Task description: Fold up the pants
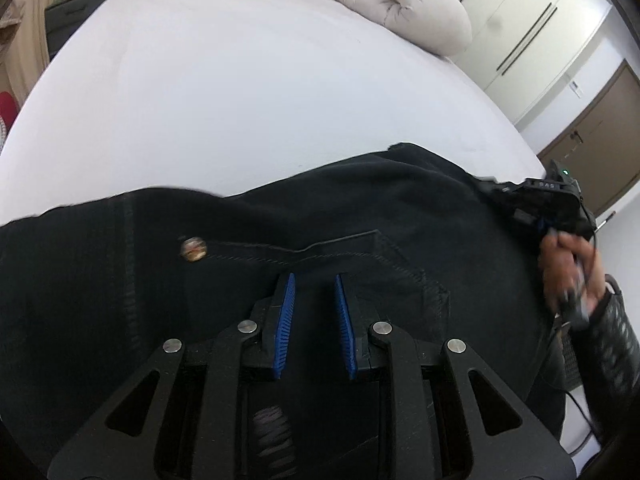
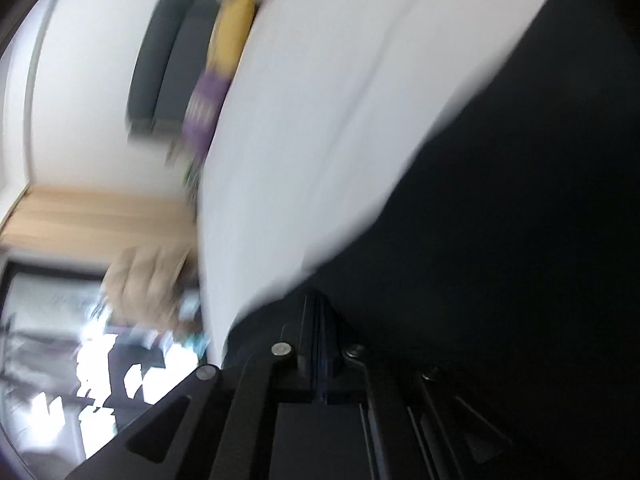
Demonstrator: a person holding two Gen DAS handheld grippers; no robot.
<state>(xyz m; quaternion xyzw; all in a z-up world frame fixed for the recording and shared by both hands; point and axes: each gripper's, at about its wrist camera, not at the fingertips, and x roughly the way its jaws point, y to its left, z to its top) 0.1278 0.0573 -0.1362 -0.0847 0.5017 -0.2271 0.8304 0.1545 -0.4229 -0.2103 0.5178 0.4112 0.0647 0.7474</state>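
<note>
The black pants [image 1: 360, 216] lie spread across the near edge of the white bed [image 1: 248, 112], waistband end to the left where a metal button [image 1: 193, 248] shows, a back pocket [image 1: 384, 264] just right of it. The left gripper [image 1: 315, 292] hangs over the pocket with its blue pads a little apart; whether they pinch any cloth I cannot tell. If nothing is caught, the left side would lag and the fold would go skewed.

Further right, a hand [image 1: 568, 276] holds the right gripper [image 2: 320, 308]; its own view is heavily blurred, the jaws pressed together with no cloth visibly between them. A swing that fast could drag or bunch the fabric, or slide the pants off the near edge.

The pocket is the only container; nothing shows inside it.
</note>
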